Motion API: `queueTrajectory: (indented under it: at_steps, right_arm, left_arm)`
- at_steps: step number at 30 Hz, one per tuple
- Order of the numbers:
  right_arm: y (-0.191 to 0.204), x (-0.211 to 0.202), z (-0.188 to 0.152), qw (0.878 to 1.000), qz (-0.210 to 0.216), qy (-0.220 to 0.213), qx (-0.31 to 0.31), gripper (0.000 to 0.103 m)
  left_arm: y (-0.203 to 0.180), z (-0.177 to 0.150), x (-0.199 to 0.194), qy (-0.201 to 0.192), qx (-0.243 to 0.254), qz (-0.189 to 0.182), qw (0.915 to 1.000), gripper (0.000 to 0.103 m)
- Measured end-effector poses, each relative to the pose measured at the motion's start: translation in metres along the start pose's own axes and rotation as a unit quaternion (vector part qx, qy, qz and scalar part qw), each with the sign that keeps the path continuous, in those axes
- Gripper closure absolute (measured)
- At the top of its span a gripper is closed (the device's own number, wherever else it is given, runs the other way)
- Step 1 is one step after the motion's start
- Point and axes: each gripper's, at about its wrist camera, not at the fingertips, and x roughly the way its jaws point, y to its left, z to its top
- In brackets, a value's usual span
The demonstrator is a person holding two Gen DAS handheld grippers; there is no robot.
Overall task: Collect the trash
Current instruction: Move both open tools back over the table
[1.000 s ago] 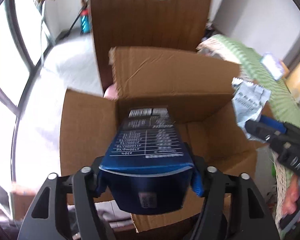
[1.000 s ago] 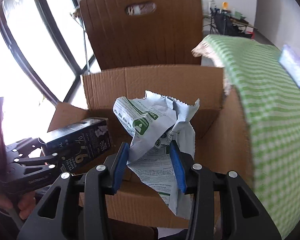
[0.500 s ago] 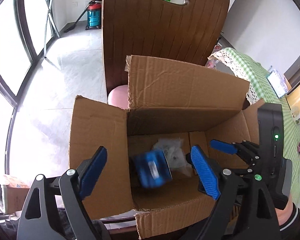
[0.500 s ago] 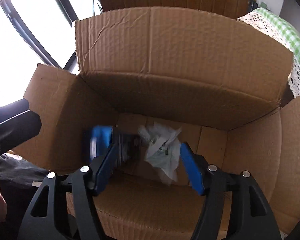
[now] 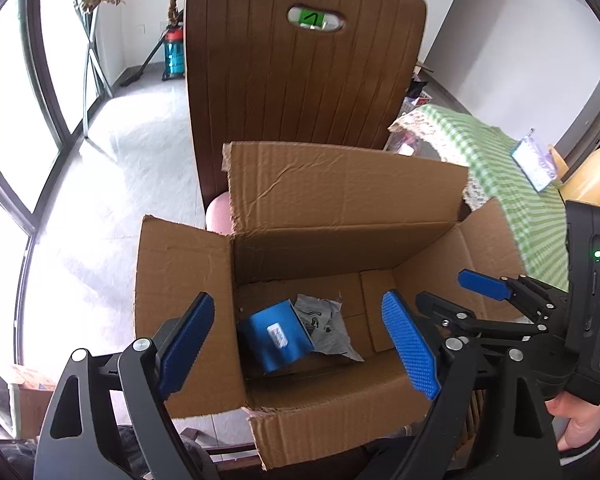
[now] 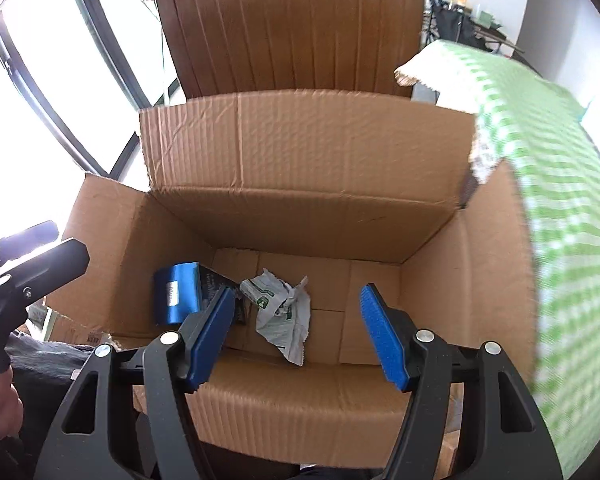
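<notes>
The blue carton [image 5: 275,336] and the crumpled wrapper [image 6: 281,312] lay inside the cardboard box [image 6: 304,168]. Both the left tool [image 5: 298,344] and right tool [image 6: 296,336] were wide and empty. More trash might be left.

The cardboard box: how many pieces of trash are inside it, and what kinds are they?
Inside the cardboard box:
Blue carton: 1
Crumpled white wrapper: 1
Total: 2
</notes>
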Motion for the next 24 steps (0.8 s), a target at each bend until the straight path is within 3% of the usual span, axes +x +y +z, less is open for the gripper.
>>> queueTrajectory:
  at_steps: [7, 9, 13, 18, 24]
  right_arm:
    - [-0.019, -0.08, -0.02, 0.996, -0.032, -0.083, 0.023, 0.037]
    - [-0.034, -0.111, -0.033, 0.99, -0.05, -0.123, 0.036, 0.031]
    - [-0.071, -0.175, -0.067, 0.975, -0.082, -0.19, 0.083, 0.03]
    - [-0.13, -0.255, -0.138, 0.94, -0.165, -0.254, 0.157, 0.026]
    - [-0.186, -0.33, -0.254, 0.894, -0.267, -0.265, 0.242, 0.026]
  left_arm:
    - [-0.034, -0.008, -0.041, -0.076, 0.034, 0.006, 0.9965, 0.019]
    - [-0.05, -0.011, -0.053, -0.104, 0.047, 0.0, 0.9935, 0.015]
    - [-0.096, -0.025, -0.075, -0.152, 0.091, -0.028, 0.9838, 0.01]
    - [-0.169, -0.048, -0.095, -0.191, 0.148, -0.082, 0.9668, 0.008]
    - [-0.265, -0.086, -0.102, -0.181, 0.208, -0.167, 0.9466, 0.008]
